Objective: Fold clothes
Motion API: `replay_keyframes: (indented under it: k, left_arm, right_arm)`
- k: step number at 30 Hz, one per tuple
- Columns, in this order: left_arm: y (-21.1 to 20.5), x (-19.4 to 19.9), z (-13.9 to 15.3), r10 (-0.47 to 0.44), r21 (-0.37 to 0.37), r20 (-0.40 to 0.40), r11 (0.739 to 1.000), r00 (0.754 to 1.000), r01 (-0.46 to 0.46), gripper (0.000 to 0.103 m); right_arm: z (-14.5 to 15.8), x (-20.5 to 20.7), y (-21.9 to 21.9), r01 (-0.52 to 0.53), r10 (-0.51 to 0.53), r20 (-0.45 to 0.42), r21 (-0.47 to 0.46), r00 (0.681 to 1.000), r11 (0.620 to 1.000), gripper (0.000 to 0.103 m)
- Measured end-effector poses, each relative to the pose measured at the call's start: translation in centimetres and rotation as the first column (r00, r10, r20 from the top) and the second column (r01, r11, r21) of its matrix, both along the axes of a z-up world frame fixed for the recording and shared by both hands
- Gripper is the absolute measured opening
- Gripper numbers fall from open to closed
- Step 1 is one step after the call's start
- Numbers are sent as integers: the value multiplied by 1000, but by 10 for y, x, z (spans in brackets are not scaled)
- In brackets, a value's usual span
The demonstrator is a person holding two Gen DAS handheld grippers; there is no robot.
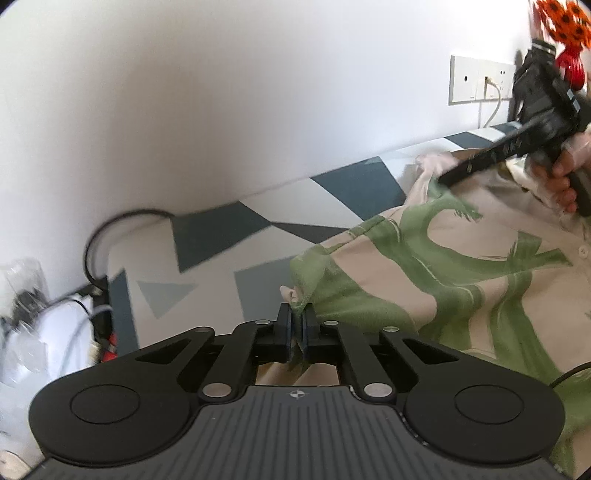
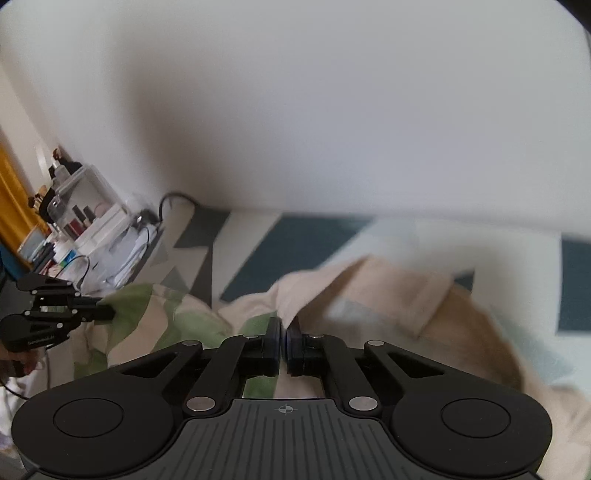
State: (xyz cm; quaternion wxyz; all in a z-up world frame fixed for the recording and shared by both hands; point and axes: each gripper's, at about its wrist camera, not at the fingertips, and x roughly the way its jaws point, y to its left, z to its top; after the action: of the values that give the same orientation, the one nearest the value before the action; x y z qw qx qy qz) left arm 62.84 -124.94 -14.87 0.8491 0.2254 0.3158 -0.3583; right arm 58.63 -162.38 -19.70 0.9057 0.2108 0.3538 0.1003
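A cream shirt with green brush-stroke print (image 1: 461,258) lies on a table with a blue, grey and white geometric cover (image 1: 229,236). My left gripper (image 1: 297,317) is shut on a green edge of the shirt. In the left wrist view my right gripper (image 1: 443,181) reaches down onto the shirt's far cream edge. In the right wrist view my right gripper (image 2: 284,332) is shut on the cream fabric (image 2: 388,295), which rises in a fold just ahead. The left gripper (image 2: 107,314) shows at the left there, pinching the green part (image 2: 147,306).
A white wall runs behind the table. A socket plate with a plugged cable (image 1: 480,79) and a red-orange ornament (image 1: 561,26) are at the far right. A black cable and plastic bags (image 1: 96,258) sit at the left end. A cluttered organiser shelf (image 2: 77,221) stands beyond.
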Motion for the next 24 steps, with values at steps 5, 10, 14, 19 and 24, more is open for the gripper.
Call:
replay_keyframes:
  k: [5,10,14,19,24]
  left_arm:
    - [-8,16,1,74,-41,26,996,997,-73,5]
    - [-36,34,-31,113,50,27,992,993,-114,5]
    - [-33,42,-34,138,23,17,990,990,-139,6]
    - [-33,47,-31,123,13,4,992,992,-123,27]
    - [-41,48,-31,100,3,-11,995,995,-100,40]
  right_arm:
    - [9,2,3,51,-49,34,-56,998,997,2]
    - [17,5,6,102,-95,68,-110,993,989,2]
    - [9,22,9,120,-114,51,-140,992,983,2]
    - [0,36,11,78,-84,-27,-175,996,981,12]
    - [-1,40,7,99,-103,-16,-164,995,981,23]
